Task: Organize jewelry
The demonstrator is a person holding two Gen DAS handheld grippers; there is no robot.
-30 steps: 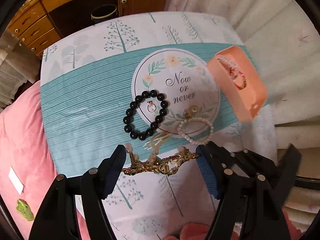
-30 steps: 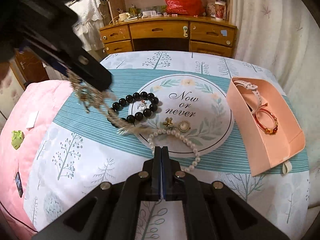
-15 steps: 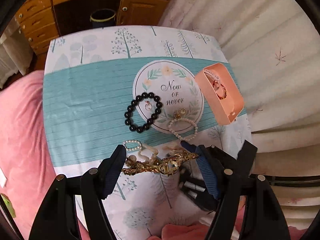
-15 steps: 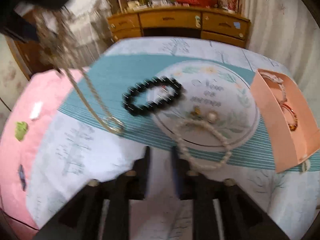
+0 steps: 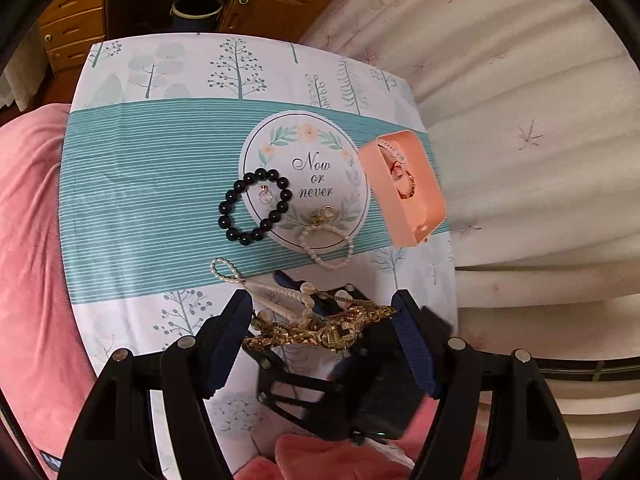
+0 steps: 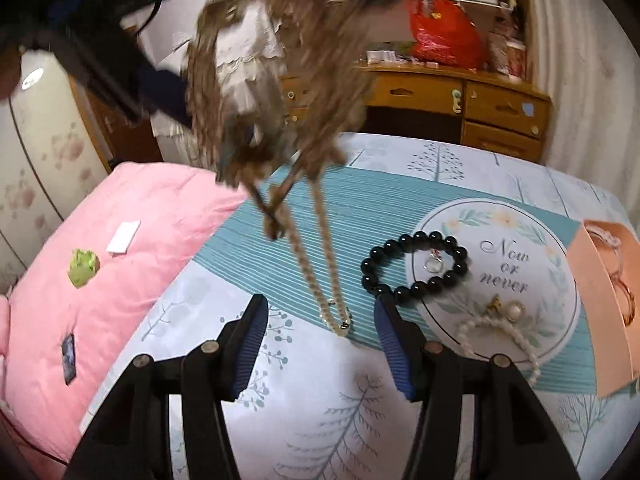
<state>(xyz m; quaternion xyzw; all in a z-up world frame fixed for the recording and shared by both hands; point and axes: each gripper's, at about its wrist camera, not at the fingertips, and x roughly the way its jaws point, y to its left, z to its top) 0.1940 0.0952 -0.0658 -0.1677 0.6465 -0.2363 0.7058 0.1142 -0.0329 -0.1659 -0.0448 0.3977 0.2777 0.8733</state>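
Above the tree-print cloth (image 5: 168,80), left gripper (image 5: 320,320) jaws pinch the gold necklace (image 5: 316,330); right gripper (image 6: 318,344) jaws spread.

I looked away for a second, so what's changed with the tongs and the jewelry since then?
The right tongs, shut a second ago, now stand open and empty. The left tongs have lifted the gold necklace tangle higher. The black bead bracelet, pearl bracelet and pink box haven't moved.

left claw (image 5: 320,328): clamped, raised | right claw (image 6: 318,340): jaws apart, empty
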